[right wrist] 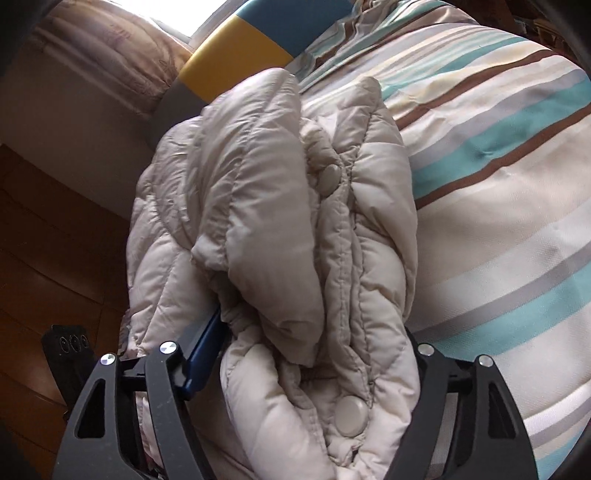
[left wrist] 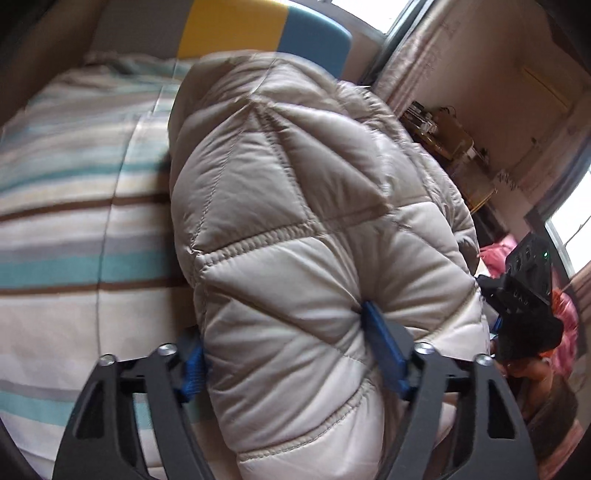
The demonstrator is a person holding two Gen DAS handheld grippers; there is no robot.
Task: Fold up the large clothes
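Mid-fold step: both grippers have the beige puffer jacket (left wrist: 295, 229) bunched between their fingers, over the striped bed (left wrist: 74, 206). Left gripper (left wrist: 291, 350) pinches a thick quilted roll of the jacket, blue pads pressed into the padding on both sides. Right gripper (right wrist: 314, 354) clamps the snap-button front placket (right wrist: 347, 258) and the gathered folds; one blue pad shows, dug in on the left side, the other is hidden by fabric.

The jacket sits near the bed's side edge, wood floor (right wrist: 48, 236) just beyond in the right wrist view. Its long axis runs away from the grippers toward the yellow-and-blue headboard (left wrist: 258, 29), far end pointing that way. Whether it is lifted or resting on the bed is unclear.

Next move probably: lay the bundle flat on the bed and release, keeping the layers aligned; slippery padding may spring open.
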